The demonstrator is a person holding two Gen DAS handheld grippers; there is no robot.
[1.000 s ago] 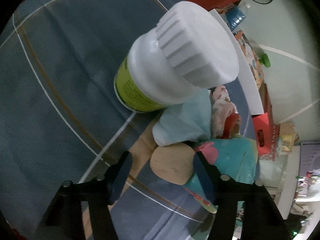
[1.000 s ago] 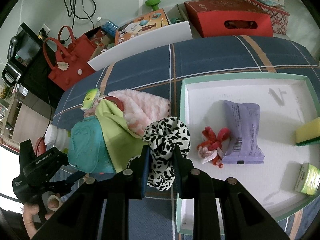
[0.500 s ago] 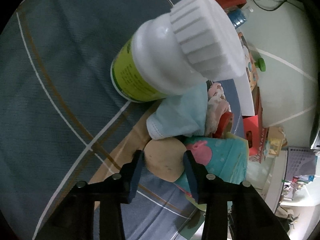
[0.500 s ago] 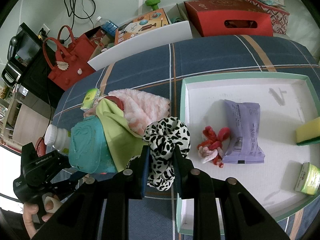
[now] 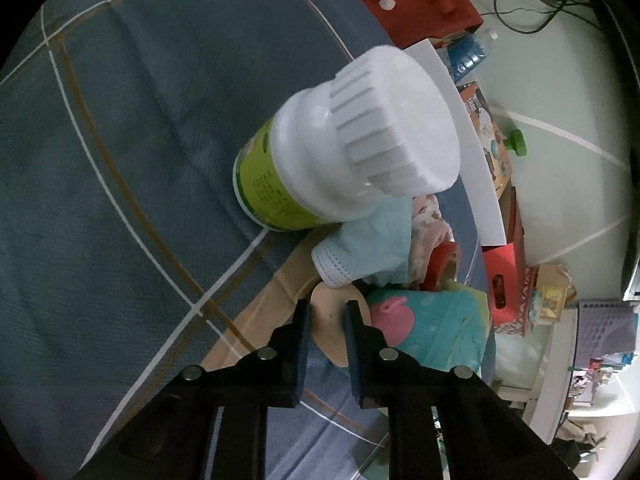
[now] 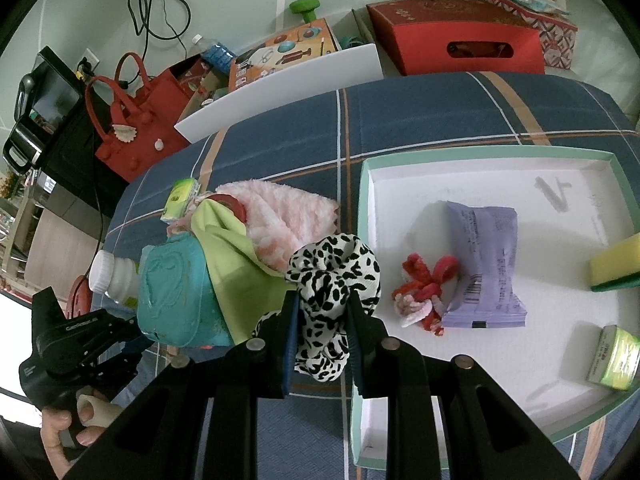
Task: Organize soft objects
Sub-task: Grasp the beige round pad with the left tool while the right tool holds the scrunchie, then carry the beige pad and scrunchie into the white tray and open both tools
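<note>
On the plaid-covered bench [image 6: 420, 112], left edge of the soft pile: left gripper [image 5: 326, 320] nearly closed, clamped on a tan pad [image 5: 334, 320] that sits against the teal pouch [image 5: 432, 332]. White-capped bottle [image 5: 340, 160] stands just beyond its fingertips, with a light blue sock [image 5: 368, 248] leaning on the bottle's base. Bare cloth to the left of the bottle, plenty of room there.

Right gripper [image 6: 322, 308] pinches a leopard-print scrunchie [image 6: 332, 276], jaws narrow, fabric bunched between them. Scrunchie is at the pile's right end, touching the lime cloth [image 6: 236, 276] and pink fleece [image 6: 280, 216], just beside the tray [image 6: 480, 152] rim. Tray holds a red hair tie [image 6: 424, 292], purple packet [image 6: 484, 264], yellow sponge [image 6: 616, 264] and green tin [image 6: 614, 356]; its upper part and near-left corner are free. A hand [image 6: 64, 436] grips the left tool's handle.
</note>
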